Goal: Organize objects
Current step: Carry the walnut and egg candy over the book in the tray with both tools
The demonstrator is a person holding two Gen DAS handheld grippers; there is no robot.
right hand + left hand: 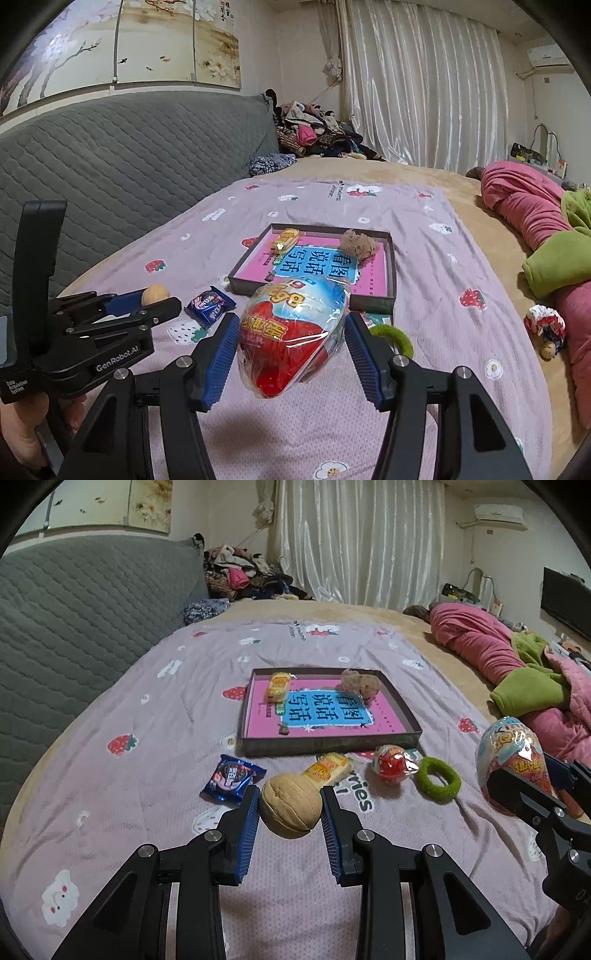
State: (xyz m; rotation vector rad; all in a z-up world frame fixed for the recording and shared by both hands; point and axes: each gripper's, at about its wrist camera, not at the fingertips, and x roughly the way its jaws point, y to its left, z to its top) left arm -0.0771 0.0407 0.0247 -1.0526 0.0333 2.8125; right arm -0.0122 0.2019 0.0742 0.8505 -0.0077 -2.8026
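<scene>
My left gripper is shut on a tan walnut and holds it above the pink strawberry sheet. My right gripper is shut on a large wrapped toy egg, also seen in the left wrist view. A shallow dark box with a pink book inside holds a yellow snack pack and a tan plush. On the sheet in front of it lie a blue cookie packet, a yellow snack pack, a small red wrapped egg and a green hair tie.
A grey quilted headboard runs along the left. Pink and green bedding is heaped at the right. A clothes pile sits at the far end. A small doll lies at the right of the bed.
</scene>
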